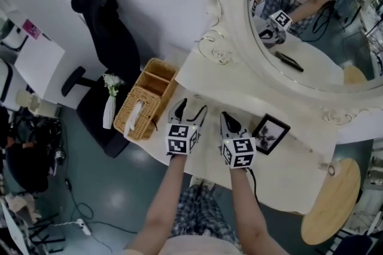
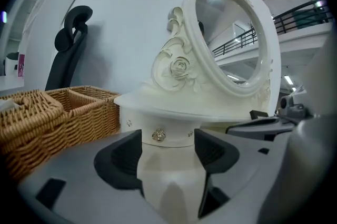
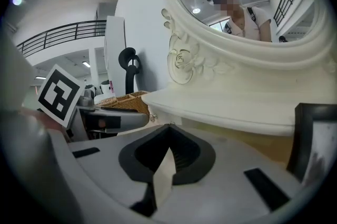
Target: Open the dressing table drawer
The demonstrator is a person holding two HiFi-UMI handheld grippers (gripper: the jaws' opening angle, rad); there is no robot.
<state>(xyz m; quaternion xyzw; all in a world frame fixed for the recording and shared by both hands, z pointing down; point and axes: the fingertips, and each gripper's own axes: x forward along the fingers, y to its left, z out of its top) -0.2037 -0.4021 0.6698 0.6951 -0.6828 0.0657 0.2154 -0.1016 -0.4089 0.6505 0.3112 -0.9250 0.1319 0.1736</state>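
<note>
Your left gripper point(image 2: 167, 140), fingers apart, points at the drawer point(image 2: 176, 132) knob point(image 2: 159, 135) at its 12 o'clock under the mirror point(image 2: 231, 39); your right gripper point(image 3: 167, 131), at its 3 o'clock, has fingers together, empty.

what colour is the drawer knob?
The drawer knob is dull silvery-gold metal, set on a cream-white drawer front. It shows best in the left gripper view.

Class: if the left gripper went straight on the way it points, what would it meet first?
Probably the small metal knob on the white drawer front, framed between the left gripper's open jaws; depth is uncertain.
</note>
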